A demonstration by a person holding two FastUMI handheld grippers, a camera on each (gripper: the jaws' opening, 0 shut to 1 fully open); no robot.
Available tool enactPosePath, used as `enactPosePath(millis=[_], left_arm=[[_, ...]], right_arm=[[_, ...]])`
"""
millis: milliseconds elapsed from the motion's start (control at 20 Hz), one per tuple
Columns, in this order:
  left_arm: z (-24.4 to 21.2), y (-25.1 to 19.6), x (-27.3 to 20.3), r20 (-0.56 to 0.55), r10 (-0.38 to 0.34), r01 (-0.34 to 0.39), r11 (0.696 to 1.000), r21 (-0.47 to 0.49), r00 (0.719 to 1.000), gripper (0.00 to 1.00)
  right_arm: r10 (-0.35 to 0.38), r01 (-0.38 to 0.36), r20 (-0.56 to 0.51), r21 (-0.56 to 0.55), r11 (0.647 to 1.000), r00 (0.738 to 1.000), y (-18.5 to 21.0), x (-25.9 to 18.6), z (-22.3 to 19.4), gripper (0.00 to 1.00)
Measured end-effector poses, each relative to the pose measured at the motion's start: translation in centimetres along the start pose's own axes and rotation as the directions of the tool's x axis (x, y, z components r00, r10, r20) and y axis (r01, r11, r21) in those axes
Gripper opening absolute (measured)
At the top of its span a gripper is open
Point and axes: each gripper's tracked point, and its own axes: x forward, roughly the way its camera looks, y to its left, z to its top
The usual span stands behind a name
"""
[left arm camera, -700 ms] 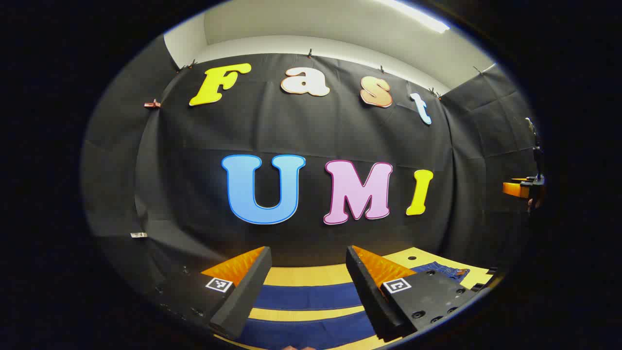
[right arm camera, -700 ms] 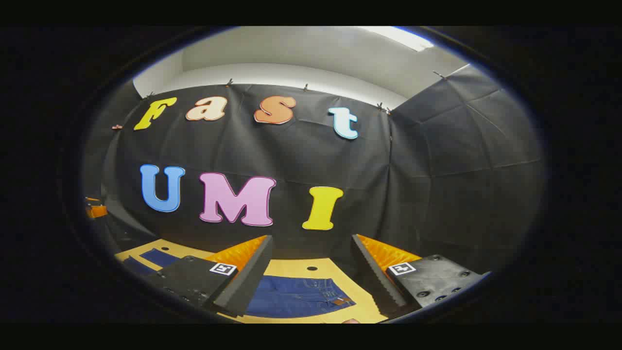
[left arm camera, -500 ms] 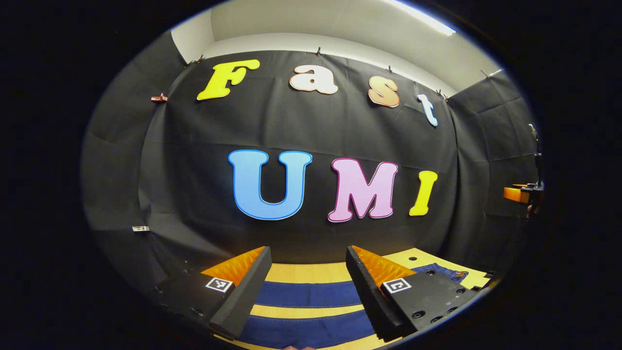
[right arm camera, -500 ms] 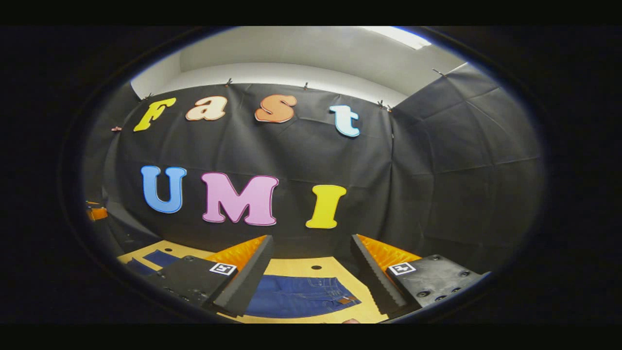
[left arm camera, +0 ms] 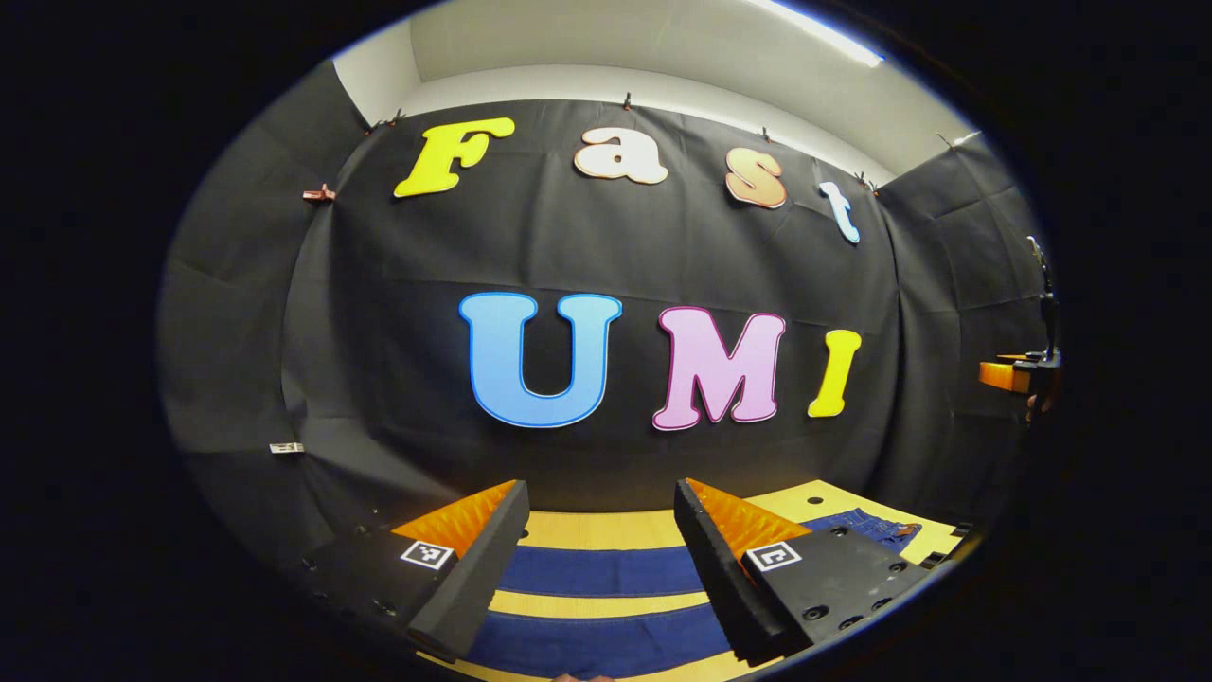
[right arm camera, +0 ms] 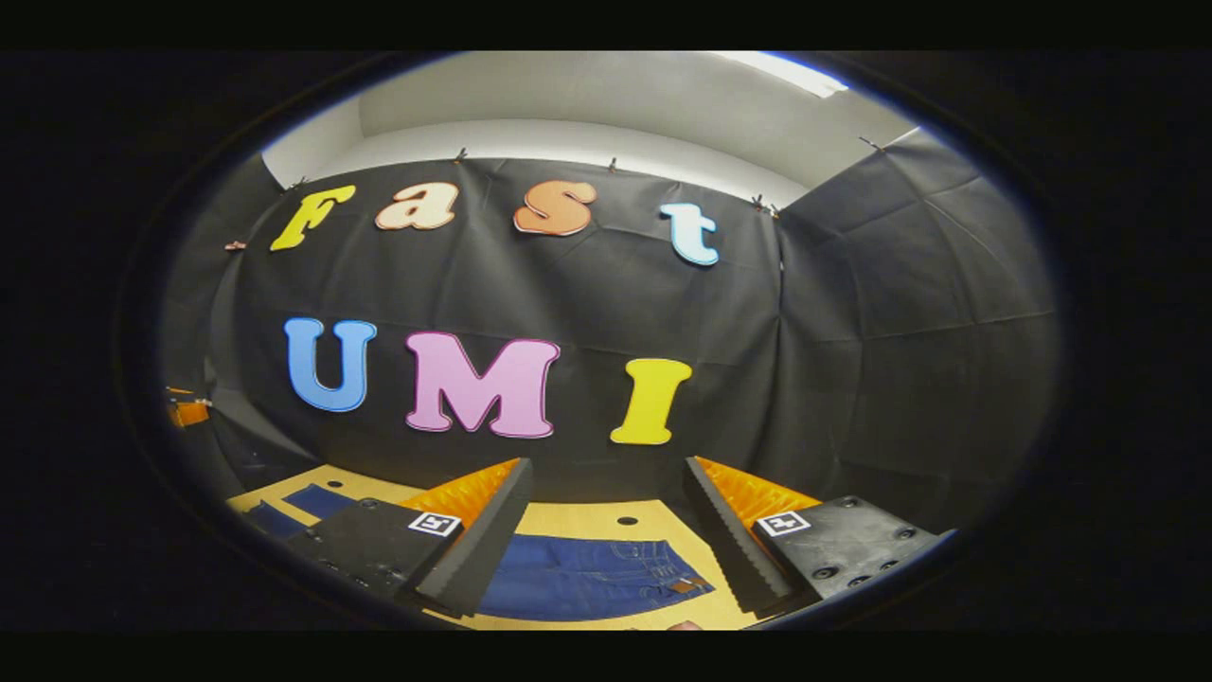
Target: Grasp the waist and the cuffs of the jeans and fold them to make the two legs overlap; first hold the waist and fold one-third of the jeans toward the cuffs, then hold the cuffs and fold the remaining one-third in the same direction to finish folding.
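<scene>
Both cameras have swung slightly, so the booth wall sits a little further right in each view than half a second ago, while the jeans lie as before. Left hand-held gripper (left arm camera: pixel 598 511) hangs above the desk (left arm camera: pixel 606 532) with its fingers spread wide and nothing between them; under it the two blue legs of the jeans (left arm camera: pixel 606 572) run side by side as flat bands, a strip of bare yellow desk between them. Right hand-held gripper (right arm camera: pixel 606 493) is likewise wide open and empty, poised over the waist (right arm camera: pixel 592 576), where pockets and a small brown patch show; any writing on it is too small to read. Small square markers sit on each finger's base. Black cloth (right arm camera: pixel 852 313) walls the booth under a pale ceiling.
</scene>
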Motion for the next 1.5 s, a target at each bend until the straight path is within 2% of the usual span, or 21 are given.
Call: enactPosePath(millis=[200, 350, 550, 650, 750, 850, 900, 1000, 1050, 1100, 1200, 1300, 1400, 1500], left_arm=[[-1.1, 1.0, 0.0, -0.026, -0.01, 0.01, 1.0, -0.004, 1.0, 0.96], [-3.2, 0.5, -0.2, -0.087, -0.13, 0.126, 0.991, -0.041, 0.988, 0.96], [-6.6, 2.8, 0.3, -0.187, -0.194, 0.199, 0.98, 0.006, 0.963, 0.97], [-9.1, 3.4, 0.3, -0.259, -0.243, 0.258, 0.966, 0.023, 0.935, 0.96], [-11.4, 3.3, 0.2, -0.329, -0.323, 0.351, 0.936, 0.029, 0.887, 0.97], [-14.7, 2.9, -0.5, -0.42, -0.398, 0.459, 0.887, 0.051, 0.816, 0.97], [-16.3, 2.8, -0.7, -0.462, -0.42, 0.503, 0.862, 0.068, 0.781, 0.97], [-20.3, 2.5, -1.5, -0.567, -0.449, 0.587, 0.806, 0.078, 0.691, 0.97], [-23.2, 2.8, -1.9, -0.649, -0.437, 0.639, 0.763, 0.1, 0.623, 0.96], [-26.3, 4.3, -2.4, -0.735, -0.404, 0.691, 0.713, 0.121, 0.545, 0.98], [-29.8, 5.9, -2.5, -0.823, -0.354, 0.737, 0.667, 0.111, 0.445, 0.97], [-32.1, 7.3, -2.4, -0.882, -0.315, 0.77, 0.633, 0.079, 0.35, 0.97], [-33.8, 8.5, -2.3, -0.925, -0.28, 0.796, 0.604, 0.039, 0.258, 0.99], [-35.7, 9.7, -2.4, -0.955, -0.239, 0.817, 0.576, 0.008, 0.178, 0.97]], right_arm=[[0.008, -0.008, -0.012, -0.035, 0.999, 1.0, 0.2, 0.5, -0.5, 0.97], [0.035, -0.037, -0.033, -0.083, 0.996, 0.999, 0.4, 1.4, -1.3, 0.97], [0.069, -0.079, -0.101, -0.103, 0.992, 0.993, 0.2, 3.2, -3.5, 0.97], [0.087, -0.106, -0.137, -0.135, 0.985, 0.987, -0.1, 4.4, -5.3, 0.97], [0.149, -0.181, -0.18, -0.173, 0.968, 0.972, 0.1, 5.3, -7.8, 0.97], [0.269, -0.302, -0.195, -0.165, 0.939, 0.943, 1.8, 6.0, -9.8, 0.97], [0.292, -0.326, -0.21, -0.154, 0.933, 0.933, 1.8, 6.3, -11.0, 0.97], [0.333, -0.375, -0.264, -0.123, 0.919, 0.905, 1.6, 7.6, -14.2, 0.97], [0.345, -0.393, -0.298, -0.119, 0.912, 0.89, 1.5, 8.2, -16.0, 0.97], [0.374, -0.444, -0.371, -0.123, 0.887, 0.85, 1.4, 9.2, -19.6, 0.97], [0.419, -0.53, -0.477, -0.122, 0.839, 0.773, 1.9, 9.7, -24.4, 0.97], [0.44, -0.608, -0.588, -0.115, 0.785, 0.679, 1.5, 9.9, -29.6, 0.96], [0.447, -0.689, -0.7, -0.089, 0.72, 0.557, 1.0, 9.3, -34.2, 0.96], [0.434, -0.762, -0.797, -0.051, 0.646, 0.421, 0.0, 8.0, -38.4, 0.97]])
